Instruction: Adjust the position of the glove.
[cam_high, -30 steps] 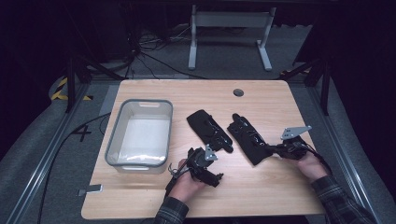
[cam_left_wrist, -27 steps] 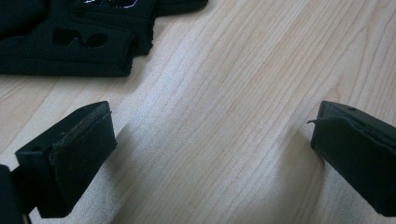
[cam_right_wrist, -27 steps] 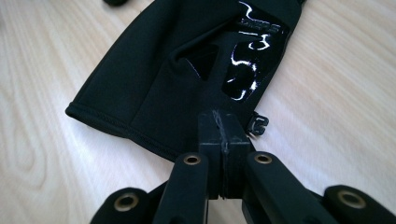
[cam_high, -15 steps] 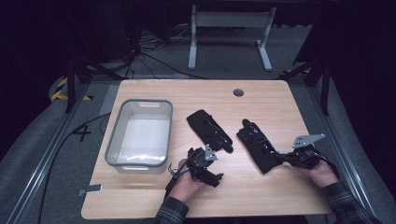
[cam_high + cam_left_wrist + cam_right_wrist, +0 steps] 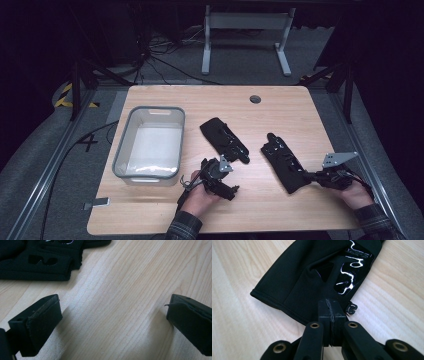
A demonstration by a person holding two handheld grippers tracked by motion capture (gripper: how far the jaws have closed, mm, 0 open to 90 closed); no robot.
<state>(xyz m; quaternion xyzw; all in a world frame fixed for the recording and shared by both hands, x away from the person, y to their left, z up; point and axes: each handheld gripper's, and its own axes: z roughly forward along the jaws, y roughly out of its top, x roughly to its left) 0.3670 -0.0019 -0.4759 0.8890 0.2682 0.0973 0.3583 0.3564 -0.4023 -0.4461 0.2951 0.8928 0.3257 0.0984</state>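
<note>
Right glove's (image 5: 312, 282) cuff edge vanishes between the right gripper's (image 5: 331, 312) clamped jaws.

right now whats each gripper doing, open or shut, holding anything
left gripper: open, nothing between its jaws, over bare table.
right gripper: shut on the cuff edge of the right glove.
</note>
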